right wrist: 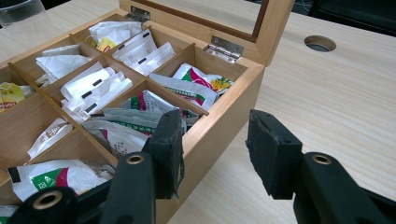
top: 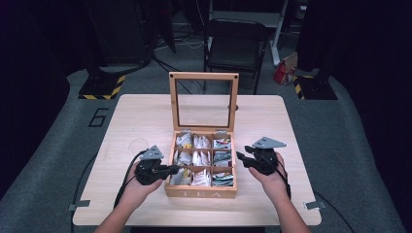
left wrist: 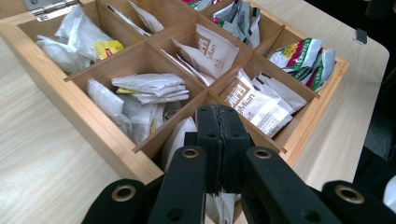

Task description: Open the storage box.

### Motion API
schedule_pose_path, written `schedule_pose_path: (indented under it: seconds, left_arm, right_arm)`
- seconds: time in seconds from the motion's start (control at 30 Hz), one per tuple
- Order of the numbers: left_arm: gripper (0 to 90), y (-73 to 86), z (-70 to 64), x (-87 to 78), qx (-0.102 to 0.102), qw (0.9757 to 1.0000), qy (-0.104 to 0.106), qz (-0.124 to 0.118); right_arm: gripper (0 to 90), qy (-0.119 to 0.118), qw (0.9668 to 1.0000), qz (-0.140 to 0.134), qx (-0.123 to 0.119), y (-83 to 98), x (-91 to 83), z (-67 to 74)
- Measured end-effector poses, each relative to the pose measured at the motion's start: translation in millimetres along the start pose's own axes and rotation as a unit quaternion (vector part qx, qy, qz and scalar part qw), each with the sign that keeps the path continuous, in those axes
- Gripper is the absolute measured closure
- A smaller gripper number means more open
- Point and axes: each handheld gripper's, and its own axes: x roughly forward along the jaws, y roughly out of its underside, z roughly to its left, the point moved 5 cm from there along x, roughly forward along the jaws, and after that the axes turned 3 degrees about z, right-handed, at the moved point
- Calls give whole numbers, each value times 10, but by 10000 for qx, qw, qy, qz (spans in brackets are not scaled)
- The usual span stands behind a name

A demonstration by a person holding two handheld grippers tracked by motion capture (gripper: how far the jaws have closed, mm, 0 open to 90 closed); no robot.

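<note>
At the table's near edge, a wooden tea box is flanked by two hand-held grippers. The left gripper is poised over the box's near-left compartment, its jaws pressed together on what appears to be the edge of a white sachet, probably so that it can be lifted out. The right gripper is held with jaws spread astride the box's right wall, one inside and one outside, seemingly to steady the box. Beyond them, the glass-paned lid is propped upright. The light wooden table is set on grey flooring, and a dark chair is seen behind.
</note>
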Motion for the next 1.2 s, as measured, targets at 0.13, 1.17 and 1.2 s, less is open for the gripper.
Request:
schedule_pose_path:
  seconds: [0.13, 1.17, 1.2]
  left_arm:
    - [891, 17, 1, -32, 53, 10000, -8, 53]
    - [900, -173, 179, -303, -35, 9984, -281, -485]
    - [900, -179, 187, -316, -55, 9983, -287, -506]
  right_arm:
    - [550, 1, 10000, 20, 8, 1, 1, 6]
    - [547, 30, 10000, -15, -10, 6, 5, -12]
    - [547, 41, 10000, -9, -14, 7, 3, -11]
